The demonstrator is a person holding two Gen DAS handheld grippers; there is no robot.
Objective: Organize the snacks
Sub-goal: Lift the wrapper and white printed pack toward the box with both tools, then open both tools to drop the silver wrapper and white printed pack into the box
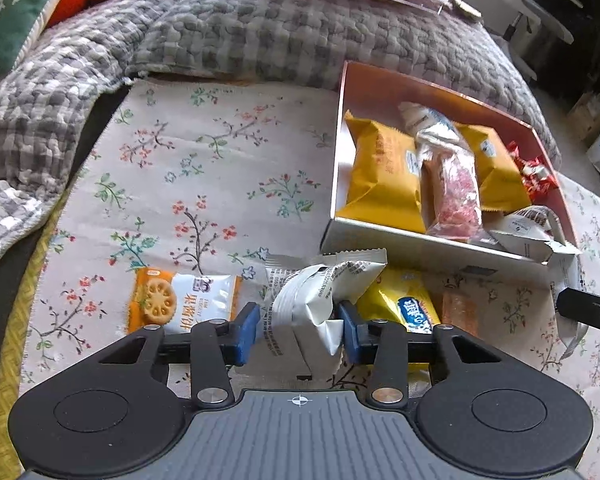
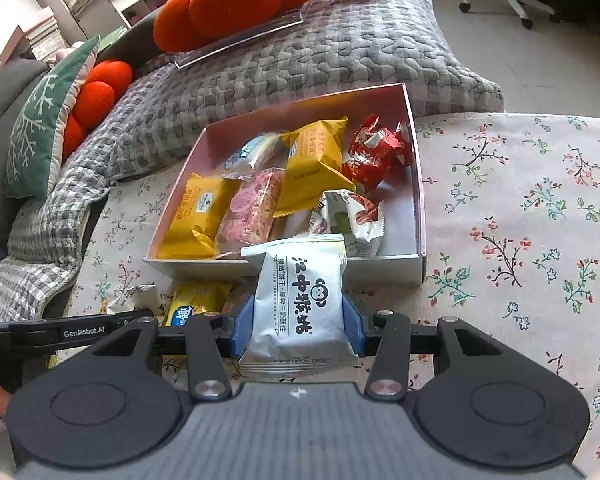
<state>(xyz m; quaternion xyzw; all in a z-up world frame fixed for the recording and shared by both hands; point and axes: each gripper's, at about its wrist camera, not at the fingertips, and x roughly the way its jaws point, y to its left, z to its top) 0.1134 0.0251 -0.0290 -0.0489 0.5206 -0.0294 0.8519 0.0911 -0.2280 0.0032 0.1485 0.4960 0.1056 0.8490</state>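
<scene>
The box [image 2: 419, 216] sat in the upper middle of the right wrist frame on the floral-clothed worktop [image 2: 520, 220], and toward the upper right of the left wrist frame. Counted inside it: two yellow packets [image 2: 198, 216], one pink bar [image 2: 252, 208], one pale blue-white packet [image 2: 252, 150] at the back, one cluster of red candies [image 2: 376, 152] in the far right corner, and one white nut-print packet [image 2: 352, 216] near the front wall.

The right tool [image 2: 299, 326] was clamped on one white biscuit packet [image 2: 302, 308], held upright at lower centre, just in front of the box's near wall. The left tool [image 1: 299, 330] pinched one crumpled white wrapper [image 1: 312, 300] between its blue pads [image 1: 246, 332], low in the centre of its frame.

Still loose on the cloth below the box lay three more snacks: one orange-and-white cracker pack [image 1: 180, 304] at lower left, one yellow-blue packet [image 1: 404, 304] and one orange bar [image 1: 460, 312] just beside it.

Beyond, a grey checked quilt [image 2: 300, 72] filled the upper frame, with two orange pumpkin cushions [image 2: 236, 4] and one green cushion [image 2: 40, 120] at upper left.
</scene>
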